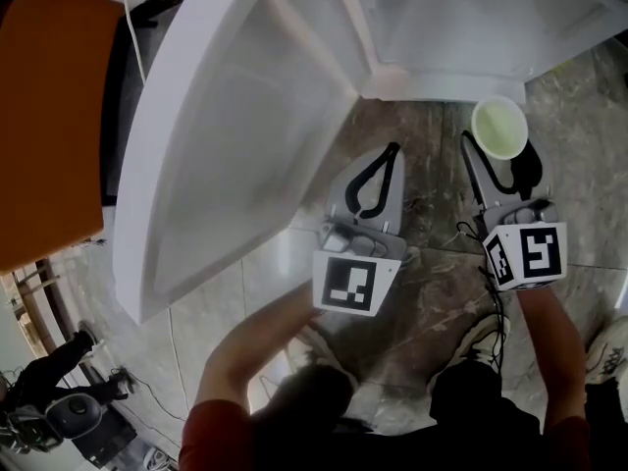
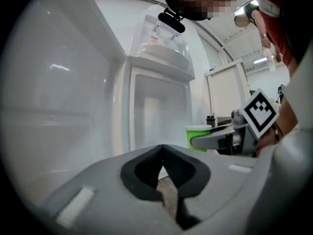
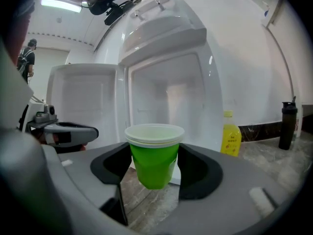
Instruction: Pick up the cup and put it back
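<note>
Right tongs [image 3: 153, 174]: pinching the green cup [image 3: 154, 153], holding it above the floor [image 3: 156, 210].
Left tongs [image 2: 163, 153]: pressing together, gripping nothing.
Fridge [image 3: 166, 97]: standing open beyond the cup.
Yellow bottle [image 3: 229, 140]: holding yellow liquid, standing beside the fridge.

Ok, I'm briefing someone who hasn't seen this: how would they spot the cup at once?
Find the open white fridge. Just before its doorway, above the stone floor, the right tool grips the cup. It is the only green thing, white-rimmed and open-topped, unlike the yellow bottle and the dark bottle standing nearby.
</note>
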Demonstrator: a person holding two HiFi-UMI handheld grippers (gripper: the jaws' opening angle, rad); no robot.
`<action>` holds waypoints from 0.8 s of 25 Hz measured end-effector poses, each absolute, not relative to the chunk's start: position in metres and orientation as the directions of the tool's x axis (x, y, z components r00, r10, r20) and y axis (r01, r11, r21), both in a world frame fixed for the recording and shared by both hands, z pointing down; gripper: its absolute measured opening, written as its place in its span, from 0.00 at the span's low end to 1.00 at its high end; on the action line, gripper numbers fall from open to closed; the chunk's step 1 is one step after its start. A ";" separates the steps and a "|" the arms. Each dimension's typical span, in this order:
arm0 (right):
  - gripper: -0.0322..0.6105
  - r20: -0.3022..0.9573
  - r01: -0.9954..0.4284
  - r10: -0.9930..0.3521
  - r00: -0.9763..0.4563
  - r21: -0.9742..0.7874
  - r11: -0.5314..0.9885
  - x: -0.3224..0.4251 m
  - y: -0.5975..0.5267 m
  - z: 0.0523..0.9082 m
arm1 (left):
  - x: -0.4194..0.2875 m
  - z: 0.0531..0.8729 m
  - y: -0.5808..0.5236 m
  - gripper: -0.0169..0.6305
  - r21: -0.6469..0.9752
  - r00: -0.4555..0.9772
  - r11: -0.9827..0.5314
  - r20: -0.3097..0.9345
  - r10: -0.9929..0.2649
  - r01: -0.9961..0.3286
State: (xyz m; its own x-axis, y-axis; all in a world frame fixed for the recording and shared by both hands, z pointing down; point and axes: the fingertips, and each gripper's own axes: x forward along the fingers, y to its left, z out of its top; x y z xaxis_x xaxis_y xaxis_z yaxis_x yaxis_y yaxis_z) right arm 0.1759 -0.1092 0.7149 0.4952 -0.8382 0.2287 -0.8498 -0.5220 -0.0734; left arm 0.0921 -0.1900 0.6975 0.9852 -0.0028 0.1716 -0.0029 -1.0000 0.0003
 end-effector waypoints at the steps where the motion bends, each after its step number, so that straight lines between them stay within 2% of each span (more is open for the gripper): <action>1: 0.51 0.230 -0.849 -0.838 0.495 -0.074 -0.523 0.173 -0.106 0.715 | 0.092 0.697 -0.190 0.03 0.000 0.985 -1.000 0.170 -0.002 -0.002; 20: 0.51 0.229 -0.848 -0.840 0.492 -0.091 -0.522 0.122 -0.075 0.725 | 0.078 0.709 -0.177 0.03 -0.018 0.980 -0.999 0.198 0.025 0.030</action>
State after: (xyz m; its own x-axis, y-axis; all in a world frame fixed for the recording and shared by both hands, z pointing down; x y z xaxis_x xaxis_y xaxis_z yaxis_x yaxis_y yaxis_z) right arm 0.1218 -0.0752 0.7252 0.4919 -0.8399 0.2293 -0.8484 -0.5216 -0.0906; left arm 0.0777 -0.1765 0.7085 0.9799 0.0254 0.1981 0.0296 -0.9994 -0.0182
